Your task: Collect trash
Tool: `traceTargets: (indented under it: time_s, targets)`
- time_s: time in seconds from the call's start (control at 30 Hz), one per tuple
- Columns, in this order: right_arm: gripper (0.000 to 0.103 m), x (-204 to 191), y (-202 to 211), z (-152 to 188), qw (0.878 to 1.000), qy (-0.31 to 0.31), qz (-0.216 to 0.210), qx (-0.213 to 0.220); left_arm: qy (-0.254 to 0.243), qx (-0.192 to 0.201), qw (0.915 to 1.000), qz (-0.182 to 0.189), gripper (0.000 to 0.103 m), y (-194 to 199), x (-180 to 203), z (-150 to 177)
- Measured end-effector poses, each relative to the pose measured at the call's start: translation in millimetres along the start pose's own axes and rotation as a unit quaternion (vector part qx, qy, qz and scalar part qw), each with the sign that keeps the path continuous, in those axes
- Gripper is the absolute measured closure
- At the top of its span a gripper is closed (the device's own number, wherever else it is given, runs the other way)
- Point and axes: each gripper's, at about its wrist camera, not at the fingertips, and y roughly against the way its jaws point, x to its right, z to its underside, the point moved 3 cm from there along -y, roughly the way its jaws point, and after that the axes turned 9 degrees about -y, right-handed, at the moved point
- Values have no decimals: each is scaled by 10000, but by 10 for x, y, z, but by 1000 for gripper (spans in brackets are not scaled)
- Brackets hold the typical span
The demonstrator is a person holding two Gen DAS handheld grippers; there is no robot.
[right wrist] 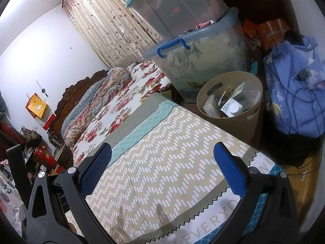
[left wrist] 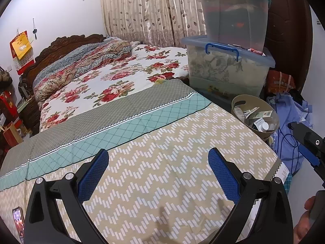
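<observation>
A beige round waste bin [left wrist: 239,101] [right wrist: 251,120] stands on the floor by the bed's far right corner. It holds a small carton [right wrist: 231,107], a clear bottle [right wrist: 251,93] and paper wrappers [left wrist: 254,111]. My left gripper [left wrist: 158,160] hovers open over the beige zigzag blanket [left wrist: 162,162], nothing between its blue pads. My right gripper [right wrist: 162,156] is open too, above the same blanket [right wrist: 162,172] near its right edge, with the bin ahead and to the right. In the left wrist view the right gripper's body [left wrist: 312,148] shows at the right edge.
Two stacked clear storage boxes [left wrist: 229,65] [right wrist: 203,55] stand behind the bin. A blue cloth bundle with cables [right wrist: 294,93] lies right of the bin. A floral bedspread [left wrist: 113,81] and folded quilt [left wrist: 81,65] cover the far bed. A phone [left wrist: 18,223] lies at the blanket's near left.
</observation>
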Motion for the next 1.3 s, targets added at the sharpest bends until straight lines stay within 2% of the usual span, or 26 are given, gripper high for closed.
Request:
traceTargets:
  time_s: [1.3]
  targets:
    - [4,2,1,64,10000,-22,-6,-46,-103,3,9999,20,9,14,59,14]
